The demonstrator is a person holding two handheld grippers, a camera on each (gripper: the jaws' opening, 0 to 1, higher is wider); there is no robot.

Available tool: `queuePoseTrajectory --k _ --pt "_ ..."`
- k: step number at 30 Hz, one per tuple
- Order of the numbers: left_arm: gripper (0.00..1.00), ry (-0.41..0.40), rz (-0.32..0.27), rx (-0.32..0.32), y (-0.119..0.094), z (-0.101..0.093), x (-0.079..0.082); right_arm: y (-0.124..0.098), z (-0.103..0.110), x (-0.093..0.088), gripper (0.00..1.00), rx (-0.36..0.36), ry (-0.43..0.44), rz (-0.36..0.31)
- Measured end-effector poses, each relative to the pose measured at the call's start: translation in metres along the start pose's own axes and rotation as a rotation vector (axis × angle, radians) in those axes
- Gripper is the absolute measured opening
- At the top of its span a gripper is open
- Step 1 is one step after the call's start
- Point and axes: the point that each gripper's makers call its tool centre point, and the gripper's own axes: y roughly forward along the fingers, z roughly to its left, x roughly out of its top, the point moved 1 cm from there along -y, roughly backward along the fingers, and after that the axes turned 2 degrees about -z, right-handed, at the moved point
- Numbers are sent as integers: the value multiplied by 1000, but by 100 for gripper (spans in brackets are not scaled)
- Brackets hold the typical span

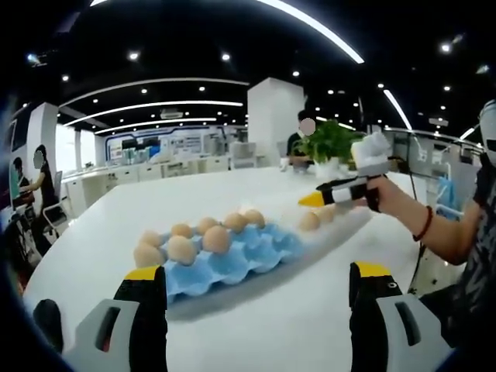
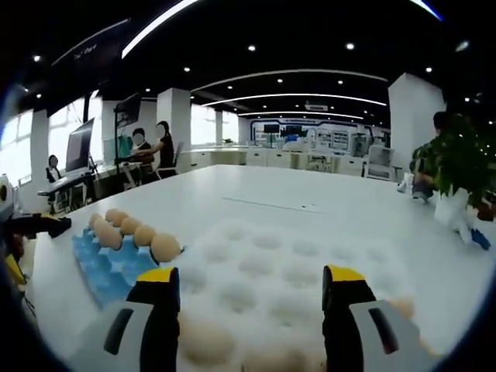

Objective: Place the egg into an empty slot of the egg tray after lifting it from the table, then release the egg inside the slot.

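A blue egg tray (image 1: 232,263) lies on the white table, with several brown eggs (image 1: 217,239) along its far side and its near slots bare. My left gripper (image 1: 256,283) hovers open in front of it, nothing between the jaws. Beside the blue tray lies a white dimpled tray (image 2: 287,260) with loose eggs (image 2: 205,341) at its near edge. My right gripper (image 2: 252,283) is open just above those eggs and holds none. In the left gripper view the right gripper (image 1: 314,199) hangs over the white tray's eggs (image 1: 310,221). The blue tray (image 2: 105,271) shows left in the right gripper view.
The white table (image 1: 256,186) stretches far back. A potted plant (image 1: 329,143) stands at its far edge with a person seated behind it. A person's forearm with a red wristband (image 1: 424,225) holds the right gripper. Other people sit at desks (image 2: 151,151) far off.
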Motion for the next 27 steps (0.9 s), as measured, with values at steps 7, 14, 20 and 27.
queuePoseTrajectory --k 7,14,20,27 --pt "100 -3 -3 -6 3 -2 1 -5 -14 -3 77 -31 3 5" --pt "100 -2 0 -12 6 -4 0 -11 -26 -8 77 -59 -1 23" --pt "100 -1 3 -13 7 -4 0 -14 -35 -11 76 -79 2 31" --pt "100 -2 3 -13 8 -3 -1 -16 -45 -15 69 -110 10 37"
